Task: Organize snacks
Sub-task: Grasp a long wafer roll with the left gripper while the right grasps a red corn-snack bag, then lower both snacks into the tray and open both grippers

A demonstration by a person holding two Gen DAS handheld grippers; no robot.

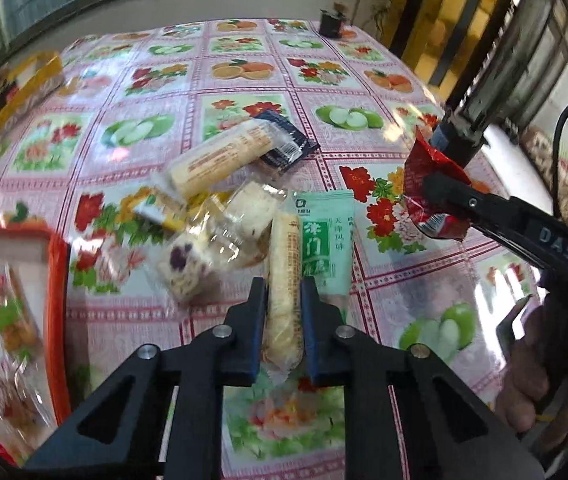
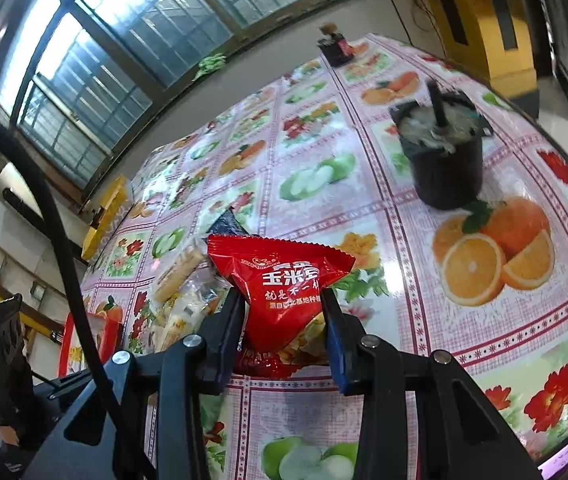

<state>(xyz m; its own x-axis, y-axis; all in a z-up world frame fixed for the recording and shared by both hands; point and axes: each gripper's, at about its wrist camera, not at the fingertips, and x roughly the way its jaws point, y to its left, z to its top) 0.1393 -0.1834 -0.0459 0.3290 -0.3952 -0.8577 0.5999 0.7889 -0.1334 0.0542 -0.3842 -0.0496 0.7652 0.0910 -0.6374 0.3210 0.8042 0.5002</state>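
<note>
My left gripper [image 1: 283,292] is shut on a long cream roll snack [image 1: 283,280] in clear wrap, held just above the fruit-print tablecloth. A pile of wrapped snacks [image 1: 220,216] lies ahead of it: another cream roll [image 1: 224,156], a dark blue packet [image 1: 284,142], a mint-green packet [image 1: 330,240] and a purple-speckled cake [image 1: 188,268]. My right gripper [image 2: 282,300] is shut on a red triangular snack packet [image 2: 284,284], lifted above the table. That packet shows at the right of the left wrist view [image 1: 430,184].
A red-rimmed tray [image 1: 58,280] holding snack packets sits at the left. A yellow box [image 1: 20,92] lies at the far left. A black pot [image 2: 446,152] with a stick in it stands on the table's right side. A small dark object [image 1: 330,22] stands at the far edge.
</note>
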